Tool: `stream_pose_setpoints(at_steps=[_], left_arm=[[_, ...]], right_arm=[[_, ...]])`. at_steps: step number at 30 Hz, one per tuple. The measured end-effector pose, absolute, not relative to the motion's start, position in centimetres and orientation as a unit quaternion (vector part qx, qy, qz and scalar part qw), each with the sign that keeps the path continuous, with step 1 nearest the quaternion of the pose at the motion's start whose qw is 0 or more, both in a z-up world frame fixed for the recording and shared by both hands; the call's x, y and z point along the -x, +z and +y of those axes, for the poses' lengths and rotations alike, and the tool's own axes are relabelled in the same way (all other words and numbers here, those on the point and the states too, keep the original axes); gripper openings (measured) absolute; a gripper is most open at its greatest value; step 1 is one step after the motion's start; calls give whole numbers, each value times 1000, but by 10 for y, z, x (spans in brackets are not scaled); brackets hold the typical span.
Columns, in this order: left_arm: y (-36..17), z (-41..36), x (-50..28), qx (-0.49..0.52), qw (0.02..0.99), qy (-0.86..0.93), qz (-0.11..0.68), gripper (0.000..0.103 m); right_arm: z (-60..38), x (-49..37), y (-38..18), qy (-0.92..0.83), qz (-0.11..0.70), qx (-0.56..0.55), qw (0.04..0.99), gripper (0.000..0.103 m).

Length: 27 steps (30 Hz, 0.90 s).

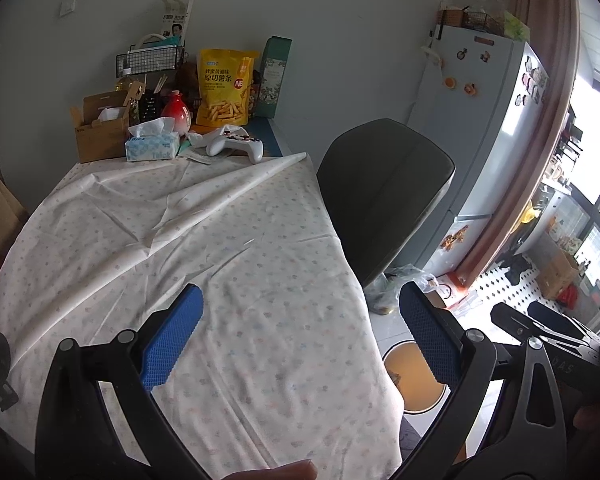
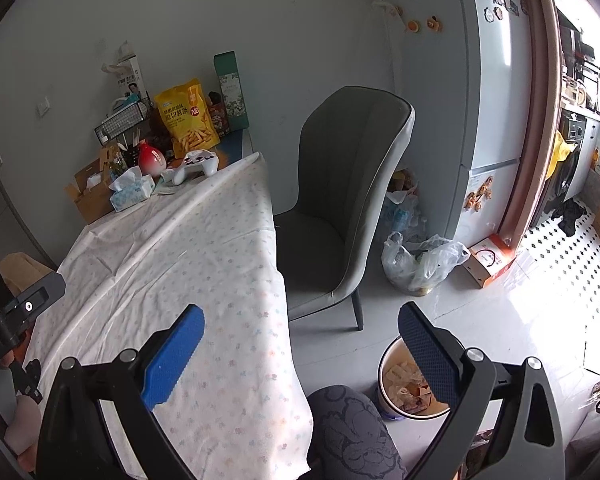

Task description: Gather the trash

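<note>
trash fills the bin point(image 2: 404, 390) on the floor beside the worktop's point(image 2: 188, 264) right edge. left gripper point(image 1: 300, 344) and right gripper point(image 2: 300, 350) hover, jaws apart, holding nothing.

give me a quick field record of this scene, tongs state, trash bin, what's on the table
left tongs: open, empty, over the tablecloth's near edge
right tongs: open, empty, between the table edge and the bin
trash bin: on the floor beside the table, open top, scraps inside
table: covered by a patterned white cloth, near part bare
far end items: tissue box, white game controller, yellow snack bag, red vase, cardboard box
chair: grey, at the table's side
plastic bag: on the floor near the fridge
</note>
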<state>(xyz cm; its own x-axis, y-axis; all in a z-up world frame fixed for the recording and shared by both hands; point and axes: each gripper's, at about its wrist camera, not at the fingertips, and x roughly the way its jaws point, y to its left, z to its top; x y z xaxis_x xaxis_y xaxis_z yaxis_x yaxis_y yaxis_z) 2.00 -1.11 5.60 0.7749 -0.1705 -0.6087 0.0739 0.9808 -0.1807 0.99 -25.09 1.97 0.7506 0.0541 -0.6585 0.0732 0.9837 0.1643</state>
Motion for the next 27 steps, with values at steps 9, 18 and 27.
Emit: stream_pose_setpoints(at_steps=[9, 18, 27], left_arm=[[53, -10, -18, 75, 938, -68, 330, 97], [52, -3, -11, 77, 939, -62, 329, 97], [52, -1, -8, 76, 940, -60, 328, 97]], right_arm=[[-251, -8, 18, -5, 352, -89, 932, 95], [-245, -7, 18, -4, 351, -88, 932, 95], [-242, -6, 19, -1, 350, -87, 933, 95]])
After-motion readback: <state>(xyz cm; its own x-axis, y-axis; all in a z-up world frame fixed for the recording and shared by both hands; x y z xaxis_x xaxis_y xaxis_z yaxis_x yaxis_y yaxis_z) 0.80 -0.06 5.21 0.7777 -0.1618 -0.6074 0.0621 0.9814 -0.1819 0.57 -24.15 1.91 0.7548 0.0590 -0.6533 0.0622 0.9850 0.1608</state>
